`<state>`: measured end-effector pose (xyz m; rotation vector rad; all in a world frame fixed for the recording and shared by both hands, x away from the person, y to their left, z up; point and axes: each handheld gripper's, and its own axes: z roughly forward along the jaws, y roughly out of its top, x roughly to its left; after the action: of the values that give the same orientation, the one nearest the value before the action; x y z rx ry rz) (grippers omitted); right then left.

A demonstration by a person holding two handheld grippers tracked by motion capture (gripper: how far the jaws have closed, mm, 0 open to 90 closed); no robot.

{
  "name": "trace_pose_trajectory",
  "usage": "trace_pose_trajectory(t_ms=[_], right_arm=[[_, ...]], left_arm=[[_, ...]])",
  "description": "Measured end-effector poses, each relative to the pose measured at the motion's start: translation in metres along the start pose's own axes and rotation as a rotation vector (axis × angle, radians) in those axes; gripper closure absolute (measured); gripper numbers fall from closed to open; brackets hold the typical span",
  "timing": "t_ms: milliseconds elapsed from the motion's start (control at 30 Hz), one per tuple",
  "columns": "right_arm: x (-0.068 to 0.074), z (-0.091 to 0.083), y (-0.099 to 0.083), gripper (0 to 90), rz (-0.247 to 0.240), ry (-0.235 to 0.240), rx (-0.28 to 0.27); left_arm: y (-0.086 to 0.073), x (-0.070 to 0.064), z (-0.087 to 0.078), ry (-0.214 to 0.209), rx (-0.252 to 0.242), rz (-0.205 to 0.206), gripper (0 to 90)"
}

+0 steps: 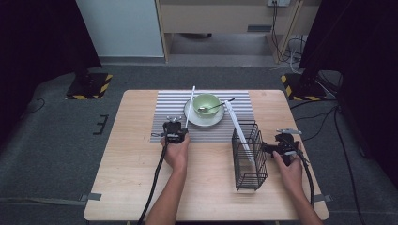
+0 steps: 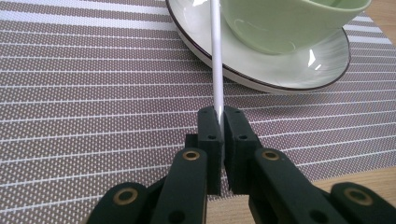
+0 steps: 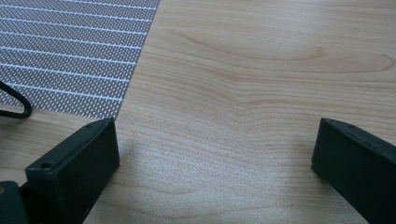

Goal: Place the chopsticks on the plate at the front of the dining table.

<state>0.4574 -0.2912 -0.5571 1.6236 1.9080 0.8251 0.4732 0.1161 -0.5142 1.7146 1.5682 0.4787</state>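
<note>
— What do your tools look like from above?

— Your left gripper and right gripper are black, boxy units, each trailing a black cable past your bare forearms; you wear no sleeves.

— And up close?

— Your left gripper has matte black blocky jaws on arms with brass-ringed pivots and small screw holes. Your right gripper shows the same black rectangular pads.

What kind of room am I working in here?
Likely a lab recording set, not a kitchen: dark curtains flank the light wooden table, weighted stand bases with hazard stripes sit on grey carpet.
</note>
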Motion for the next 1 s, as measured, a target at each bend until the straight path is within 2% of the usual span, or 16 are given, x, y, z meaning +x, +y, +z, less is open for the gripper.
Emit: trace_pose_trajectory(t_ms=[1000], right_arm=[[0.0, 0.0, 0.0, 0.9, 0.0, 0.0, 0.0]], left_arm=[[-0.0012, -0.0047, 0.0052, 0.007, 0.025, -0.004, 85.7]])
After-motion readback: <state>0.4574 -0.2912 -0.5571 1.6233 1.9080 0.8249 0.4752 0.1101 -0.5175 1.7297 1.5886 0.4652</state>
